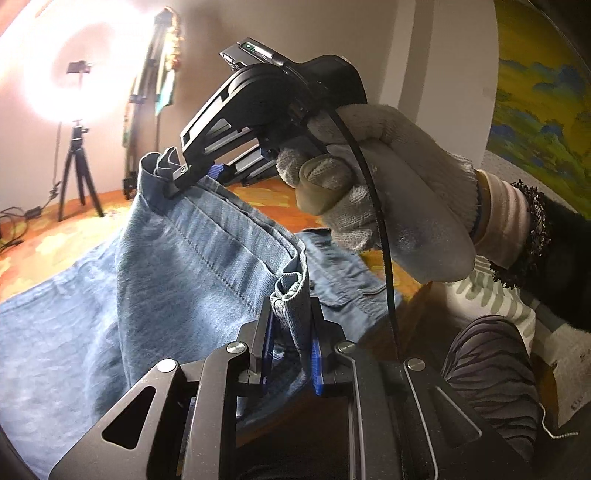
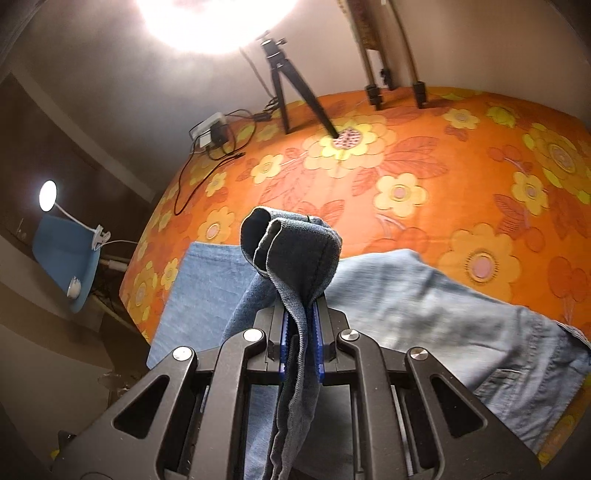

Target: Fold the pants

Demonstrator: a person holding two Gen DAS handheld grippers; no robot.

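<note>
Your left hand-held gripper (image 1: 291, 350) is clenched on a bunched corner of the blue denim pants (image 1: 192, 266), the cloth pinched between its blue pads (image 1: 317, 369) at 6 o'clock in the left wrist view. From there the raised hem edge runs up toward 10 o'clock to your right hand-held gripper (image 1: 181, 181), which your gloved right hand (image 1: 376, 184) holds and which grasps the far corner of the same edge. In the right wrist view, the right hand-held gripper (image 2: 301, 339) is clamped on a folded wad of denim that sticks up past its fingertips at the centre of the picture. The rest of the pants (image 2: 443, 317) lies spread on the orange flowered bed cover (image 2: 406, 166), trailing toward 4 o'clock. A black tripod (image 2: 291, 92) stands on the cover at 12 o'clock, under a bright ring light (image 2: 218, 22). A cable (image 2: 207, 162) lies at 10 o'clock.
</note>
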